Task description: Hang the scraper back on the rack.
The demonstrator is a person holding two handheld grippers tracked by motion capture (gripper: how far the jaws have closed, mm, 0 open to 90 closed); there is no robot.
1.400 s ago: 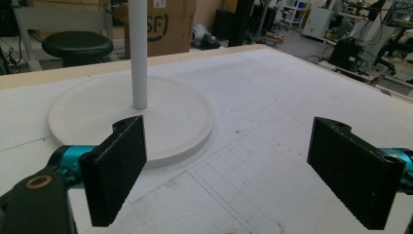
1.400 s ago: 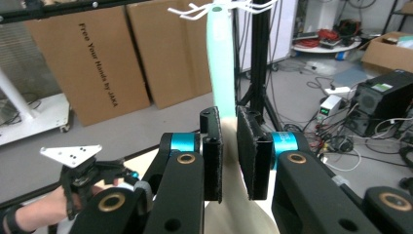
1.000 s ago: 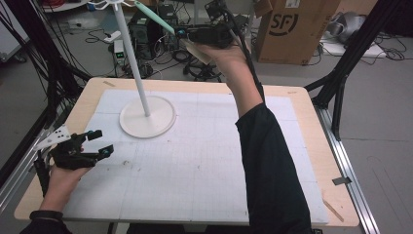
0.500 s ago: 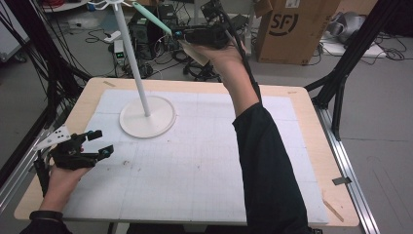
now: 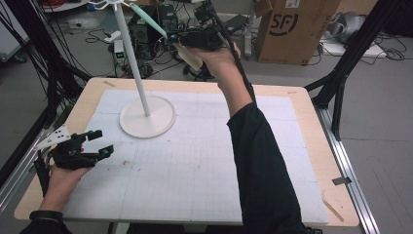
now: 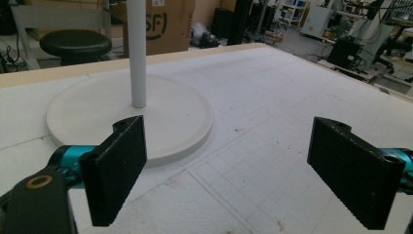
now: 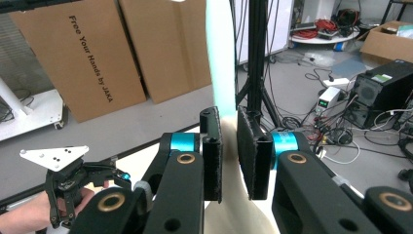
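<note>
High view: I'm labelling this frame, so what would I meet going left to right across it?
Left gripper → white stand base → right gripper holding a pale green strip → cardboard box

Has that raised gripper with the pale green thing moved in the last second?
Yes, slightly. In the high view the right gripper, shut on the pale green utensil, has edged left, toward the white stand's pole and away from the cardboard box.

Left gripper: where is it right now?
In the high view the left gripper sits low over the table's near-left corner, jaws open, pointing toward the white stand base just ahead of it.
</note>
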